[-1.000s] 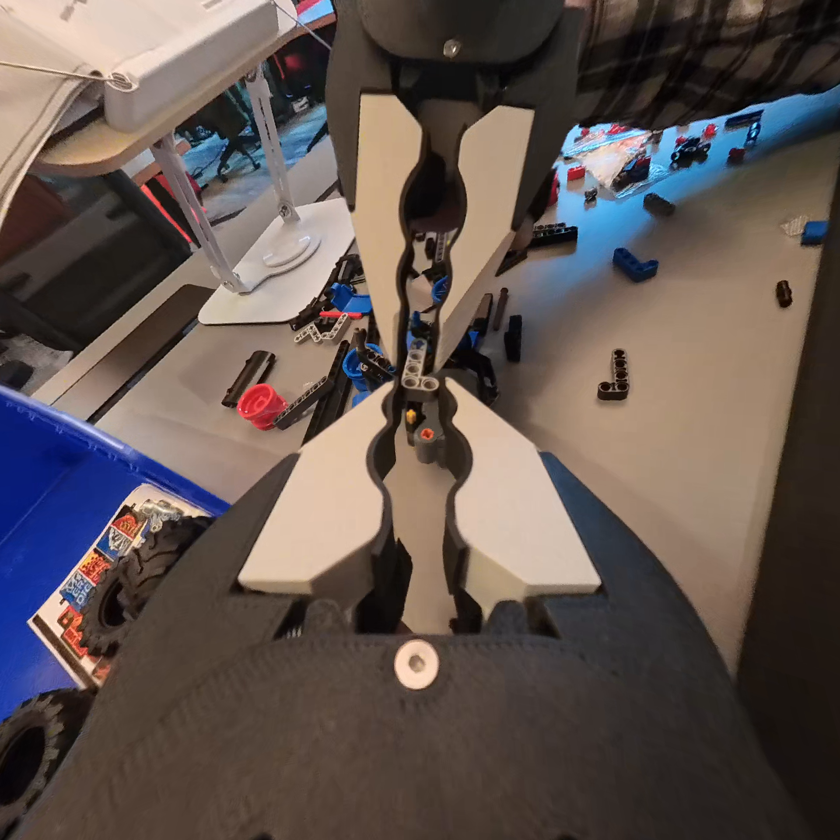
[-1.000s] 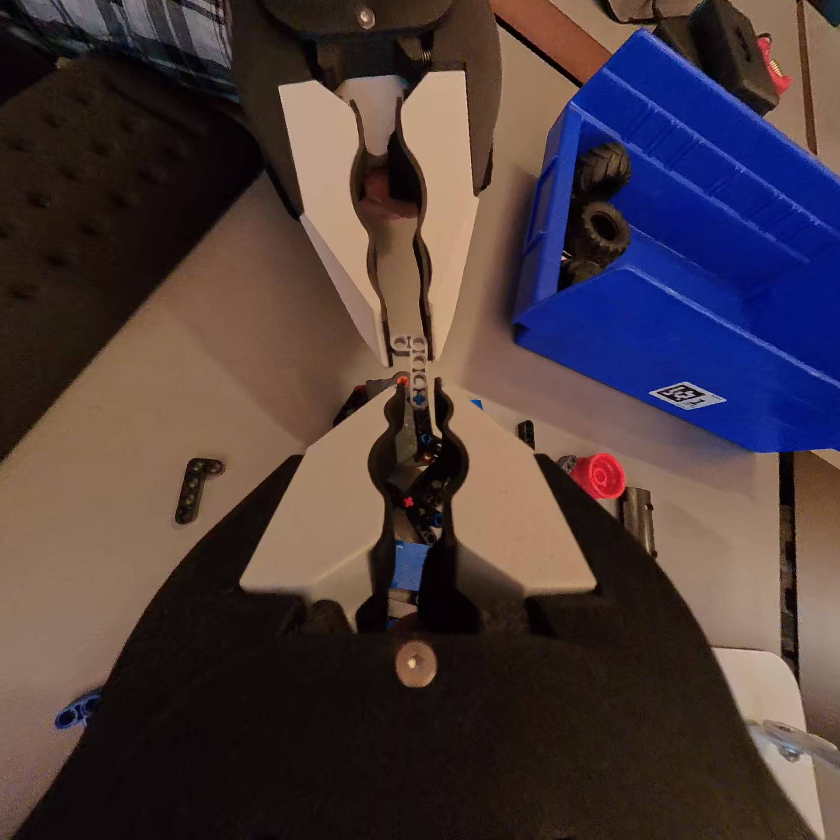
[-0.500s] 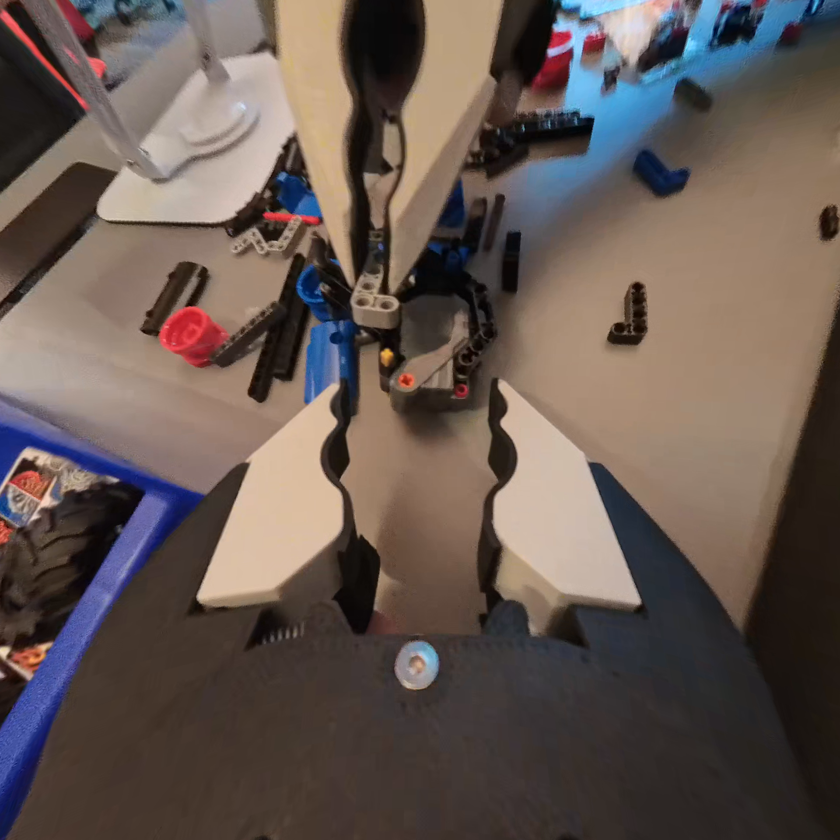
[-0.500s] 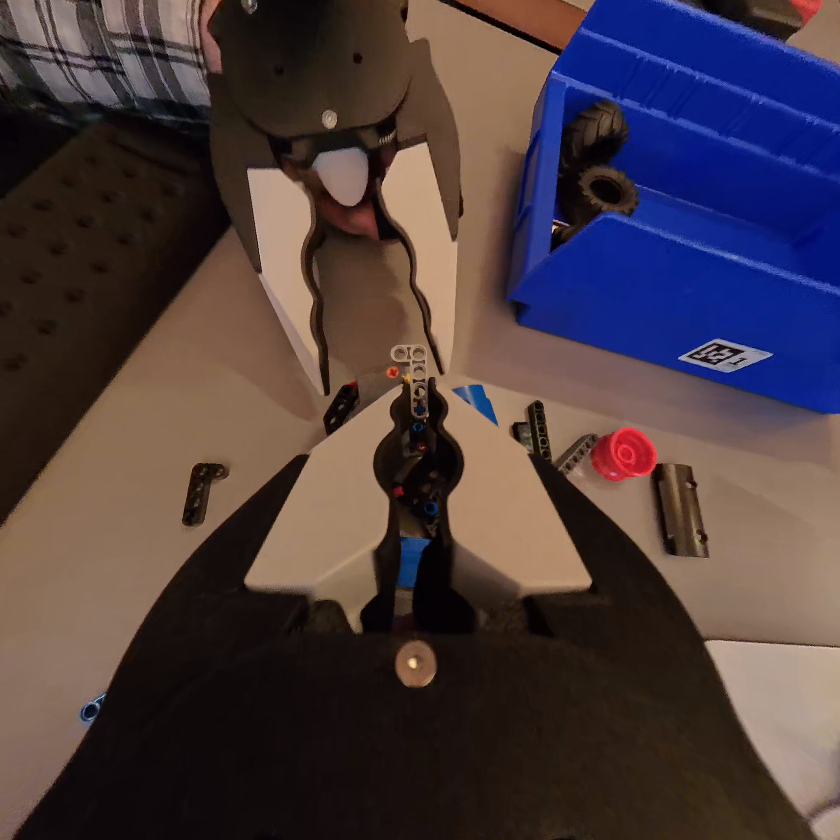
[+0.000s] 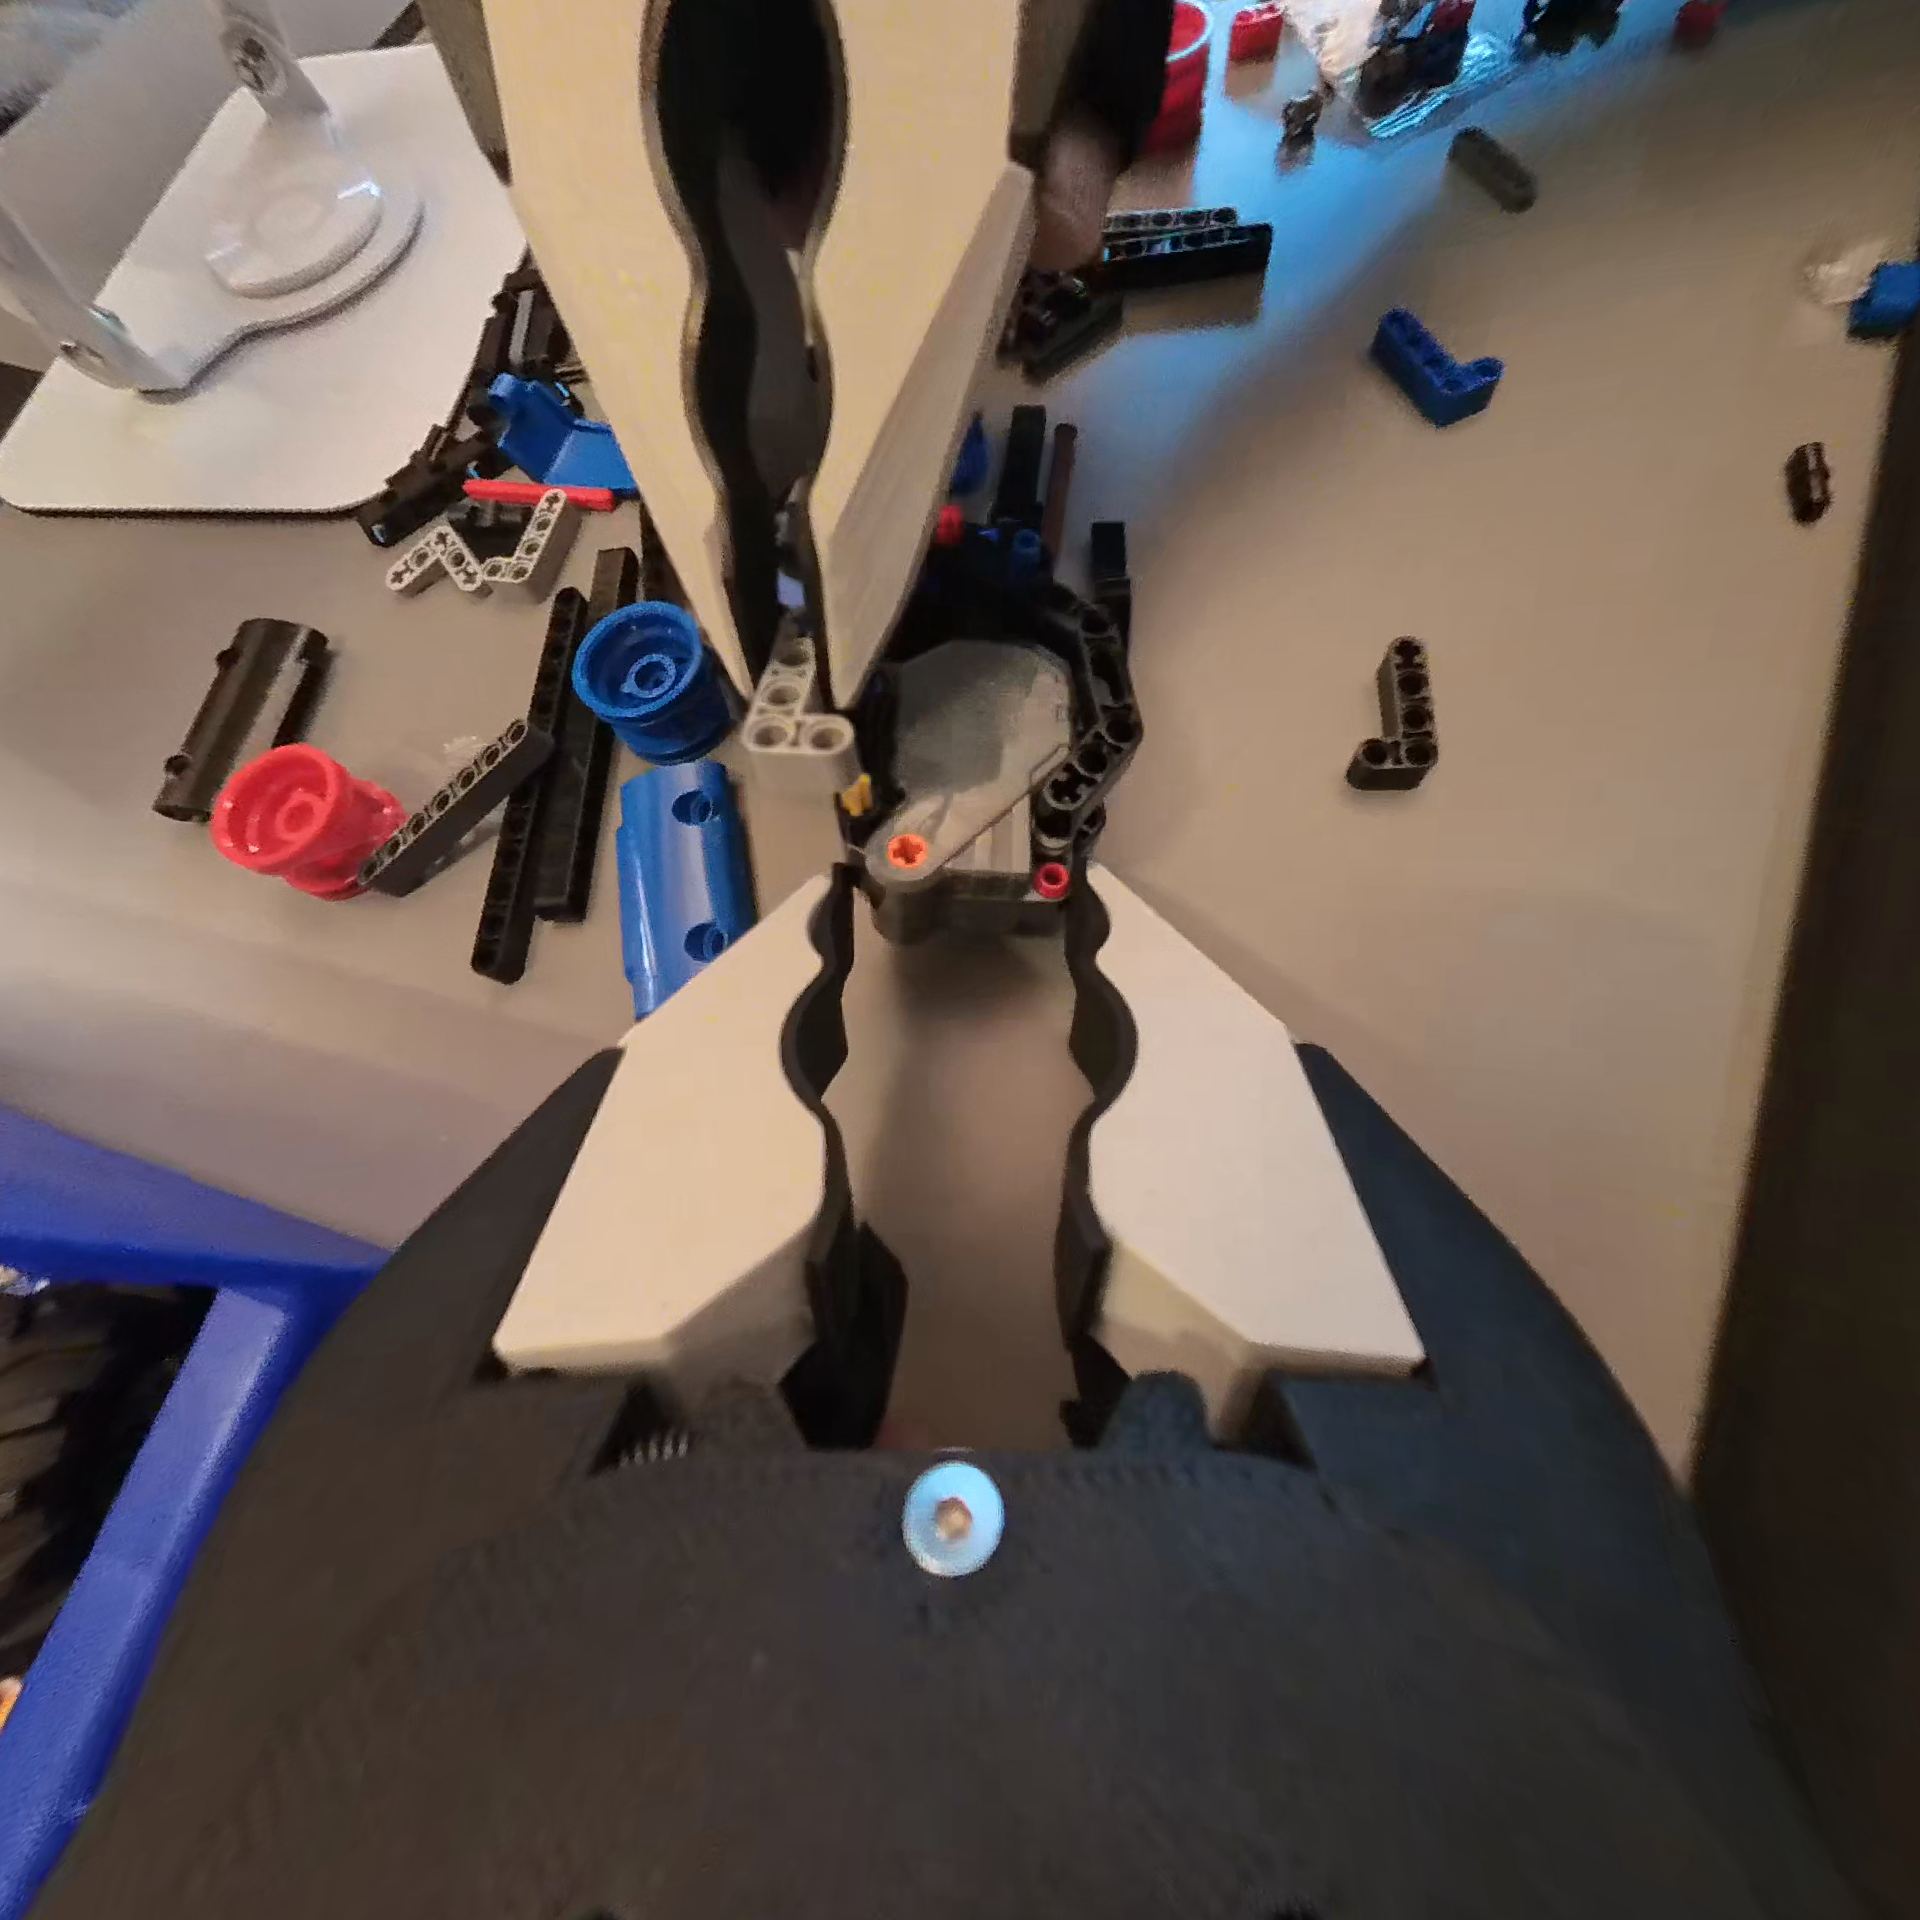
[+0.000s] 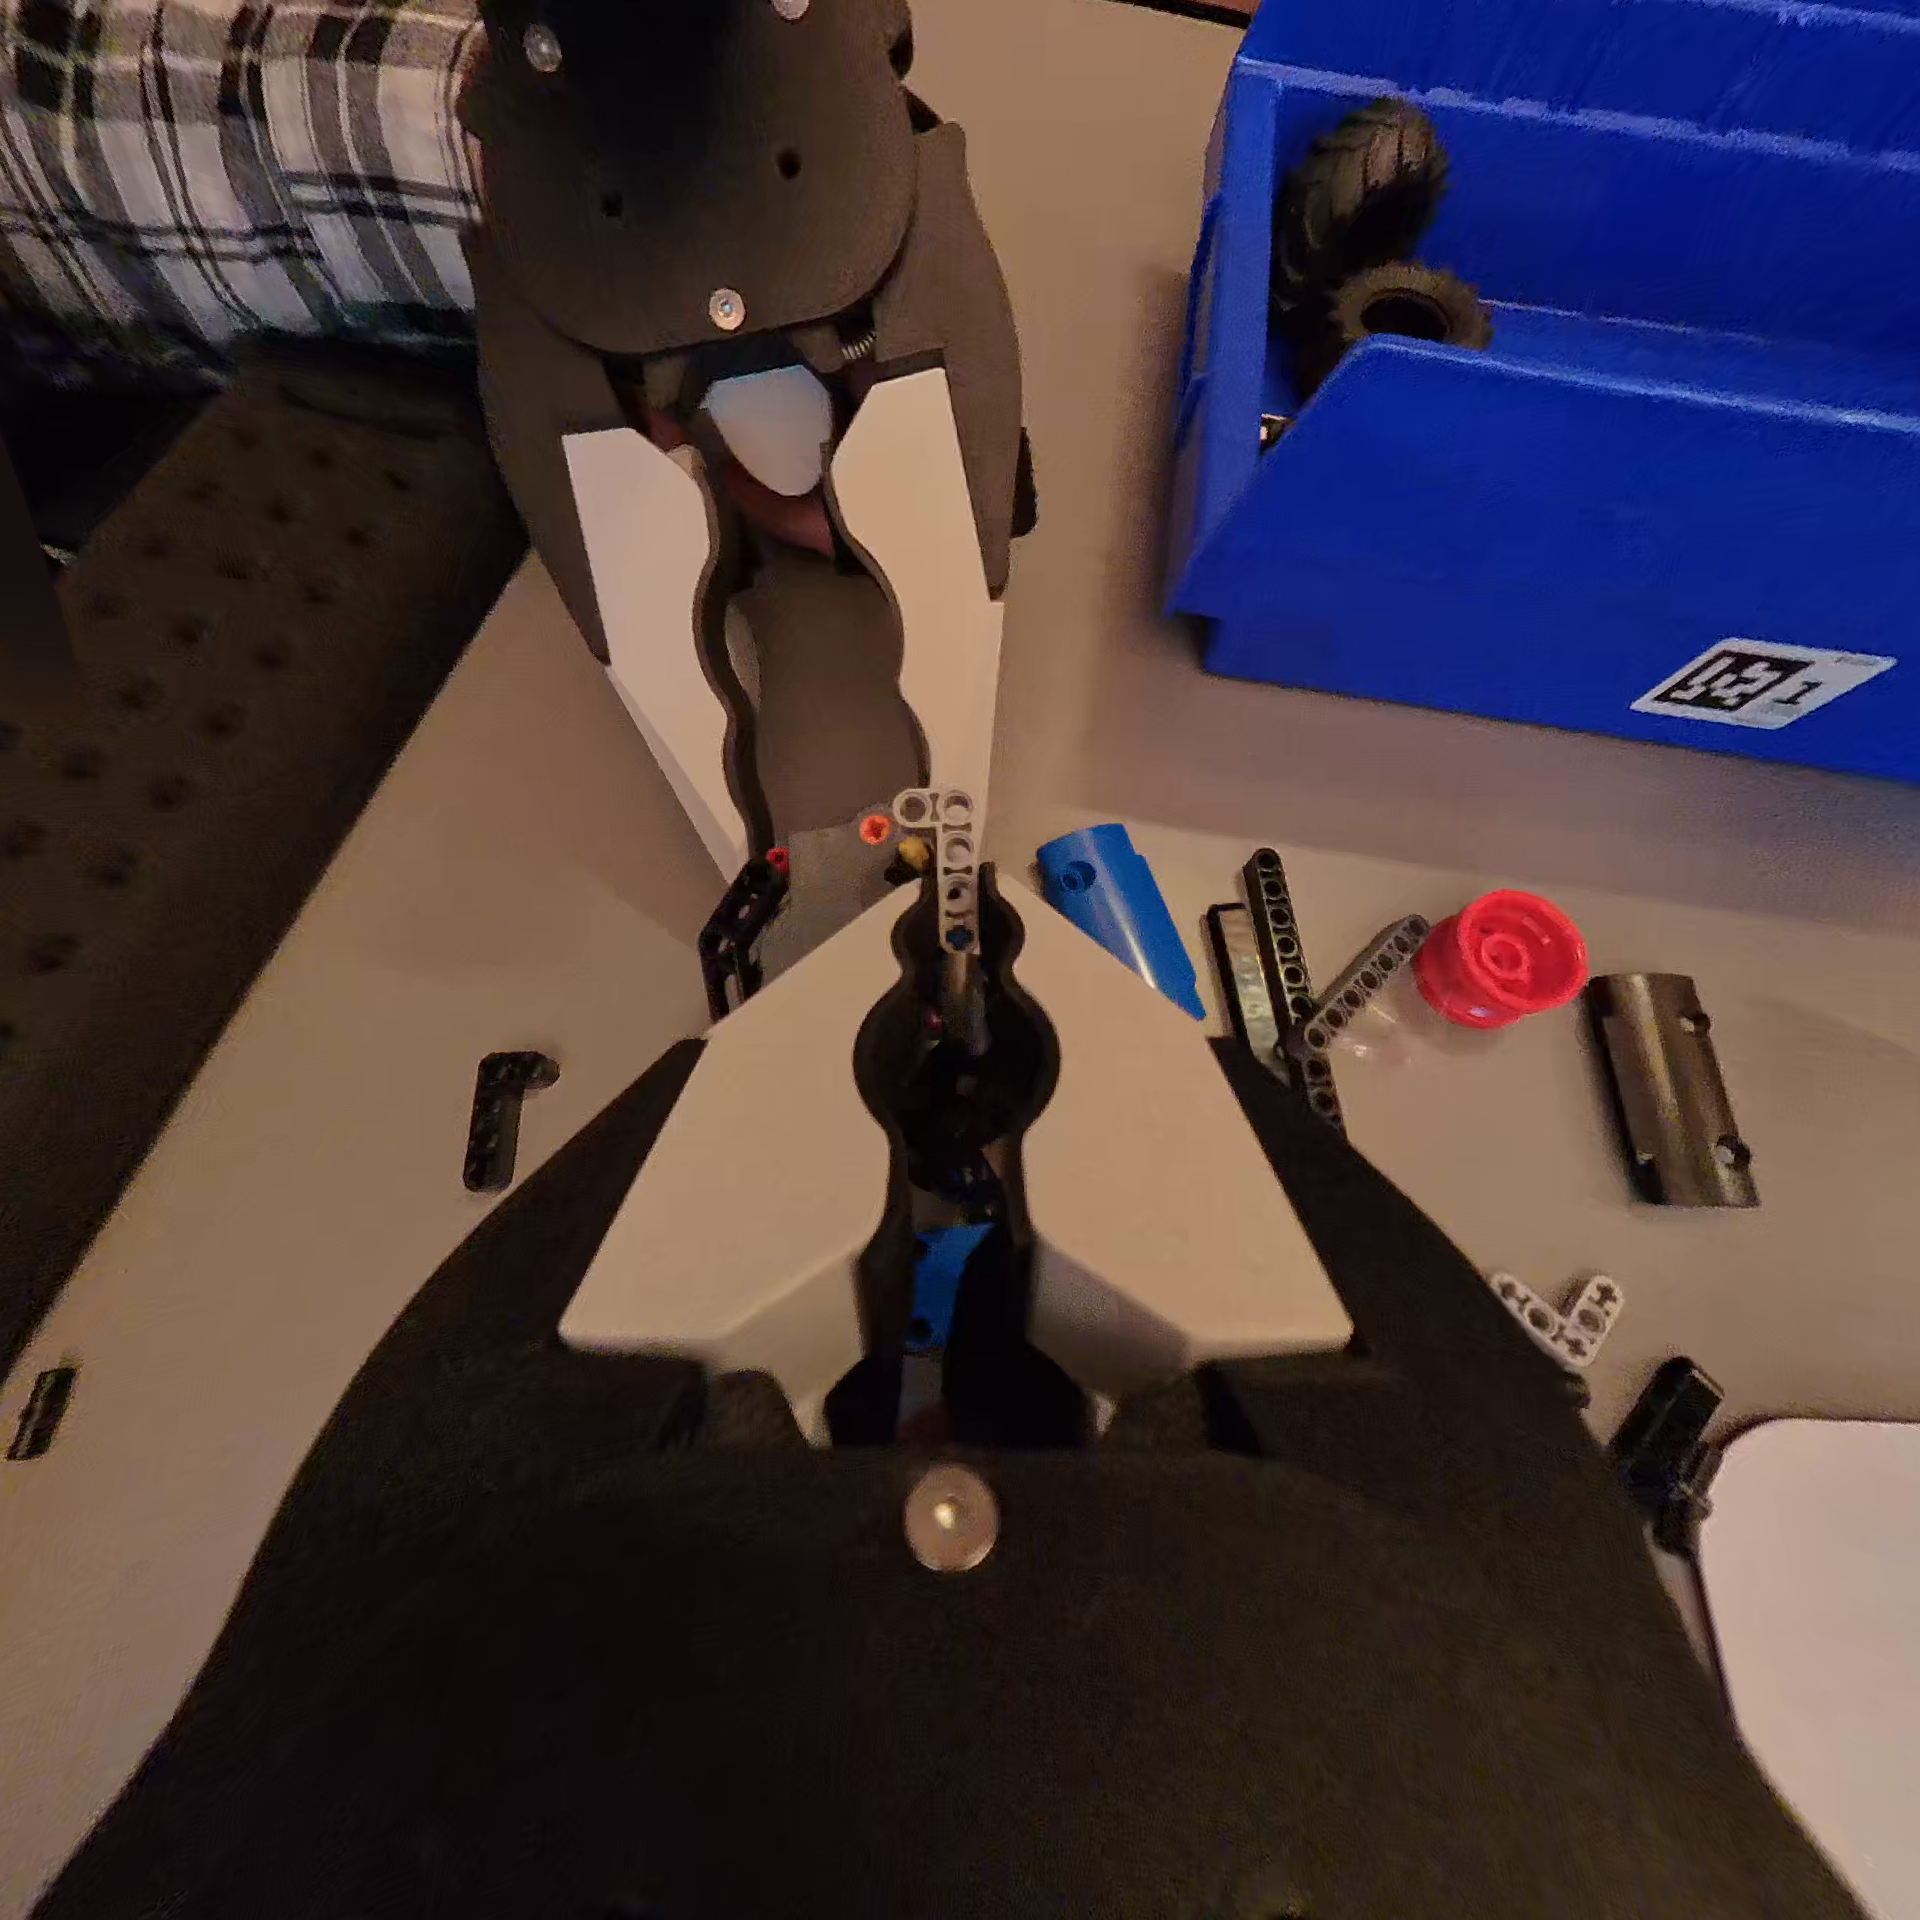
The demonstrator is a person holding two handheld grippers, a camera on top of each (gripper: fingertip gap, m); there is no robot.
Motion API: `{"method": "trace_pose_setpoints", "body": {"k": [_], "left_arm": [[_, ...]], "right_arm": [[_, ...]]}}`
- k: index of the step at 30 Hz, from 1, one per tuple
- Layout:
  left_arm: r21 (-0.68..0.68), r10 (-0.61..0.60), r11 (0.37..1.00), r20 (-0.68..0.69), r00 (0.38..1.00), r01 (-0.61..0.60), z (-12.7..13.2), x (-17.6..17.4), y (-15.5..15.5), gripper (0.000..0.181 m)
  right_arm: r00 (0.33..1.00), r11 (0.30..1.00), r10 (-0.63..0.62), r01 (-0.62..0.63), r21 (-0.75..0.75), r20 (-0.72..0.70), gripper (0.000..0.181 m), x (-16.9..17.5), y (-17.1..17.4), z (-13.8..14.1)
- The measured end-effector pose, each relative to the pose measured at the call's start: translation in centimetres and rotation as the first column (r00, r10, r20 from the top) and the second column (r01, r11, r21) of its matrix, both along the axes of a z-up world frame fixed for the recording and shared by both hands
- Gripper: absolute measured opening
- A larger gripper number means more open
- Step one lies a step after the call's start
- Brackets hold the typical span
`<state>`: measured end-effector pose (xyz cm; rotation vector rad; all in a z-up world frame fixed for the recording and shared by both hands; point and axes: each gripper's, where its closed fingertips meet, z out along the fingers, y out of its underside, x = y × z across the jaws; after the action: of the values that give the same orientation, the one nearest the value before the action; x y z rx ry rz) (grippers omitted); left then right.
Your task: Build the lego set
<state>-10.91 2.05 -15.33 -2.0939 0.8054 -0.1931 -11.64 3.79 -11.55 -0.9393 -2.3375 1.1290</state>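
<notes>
A grey and black lego assembly (image 5: 987, 748) lies on the table, with an orange pin and a red pin at its near end. My left gripper (image 5: 961, 894) is open, its fingertips on either side of that near end. My right gripper (image 5: 790, 665) comes in from the far side and is shut on a light grey L-beam (image 5: 795, 717) that sits against the assembly's left side. In the right wrist view, the right gripper (image 6: 951, 883) holds the L-beam (image 6: 948, 847) upright, the open left gripper (image 6: 873, 842) faces it, and the assembly (image 6: 821, 883) is mostly hidden.
Loose parts lie left of the assembly: a red hub (image 5: 291, 816), a blue hub (image 5: 649, 675), a blue panel (image 5: 686, 862) and black beams (image 5: 551, 769). A black L-beam (image 5: 1397, 722) lies to the right. A blue bin (image 6: 1558, 468) holds tyres (image 6: 1361, 197). A white stand base (image 5: 239, 312) is at the far left.
My left gripper has opened and let go of the assembly, and now has its tips beside the near end. My right gripper has stayed shut on the grey L-beam.
</notes>
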Motion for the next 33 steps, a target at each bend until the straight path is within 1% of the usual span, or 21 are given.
{"method": "trace_pose_setpoints", "body": {"k": [5, 9, 14, 16, 19, 26, 29, 33], "left_arm": [[-0.051, -0.026, 0.998, 0.045, 0.999, 0.028, 0.2, 0.4, -0.4, 0.039], [-0.086, -0.043, 0.995, 0.112, 0.993, 0.053, 0.5, 0.8, -0.6, 0.039], [-0.110, -0.058, 0.991, 0.136, 0.989, 0.073, 0.5, 1.0, -0.6, 0.039], [-0.114, -0.060, 0.991, 0.145, 0.988, 0.077, 0.5, 1.0, -0.6, 0.039], [-0.113, -0.058, 0.991, 0.154, 0.986, 0.076, 0.5, 1.1, -0.7, 0.039], [-0.108, -0.063, 0.991, 0.158, 0.985, 0.081, 0.4, 1.3, -0.6, 0.039], [-0.103, -0.060, 0.992, 0.154, 0.986, 0.076, 0.5, 1.2, -0.6, 0.039], [-0.096, -0.063, 0.992, 0.144, 0.988, 0.077, 0.4, 1.2, -0.6, 0.038]], "right_arm": [[0.999, 0.997, 0.010, -0.007, -0.076, 0.033, 0.006, 0.3, -0.1, 0.1], [0.998, 0.988, 0.016, -0.006, -0.156, 0.063, 0.006, 0.6, -0.2, 0.4], [0.996, 0.971, 0.032, -0.012, -0.239, 0.080, 0.006, 0.8, -0.7, 1.3], [0.995, 0.983, 0.027, -0.010, -0.185, 0.092, 0.006, 0.9, -0.5, 0.7], [0.995, 0.983, 0.028, -0.011, -0.182, 0.094, 0.006, 1.0, -0.7, 0.5], [0.998, 0.996, 0.031, -0.027, -0.089, 0.049, 0.007, 1.0, -0.8, 0.3], [0.998, 0.998, 0.057, -0.056, -0.042, 0.020, 0.006, 1.4, -1.1, 0.3], [0.998, 0.999, 0.053, -0.053, 0.010, -0.014, 0.006, 1.3, -1.2, 0.2]]}}
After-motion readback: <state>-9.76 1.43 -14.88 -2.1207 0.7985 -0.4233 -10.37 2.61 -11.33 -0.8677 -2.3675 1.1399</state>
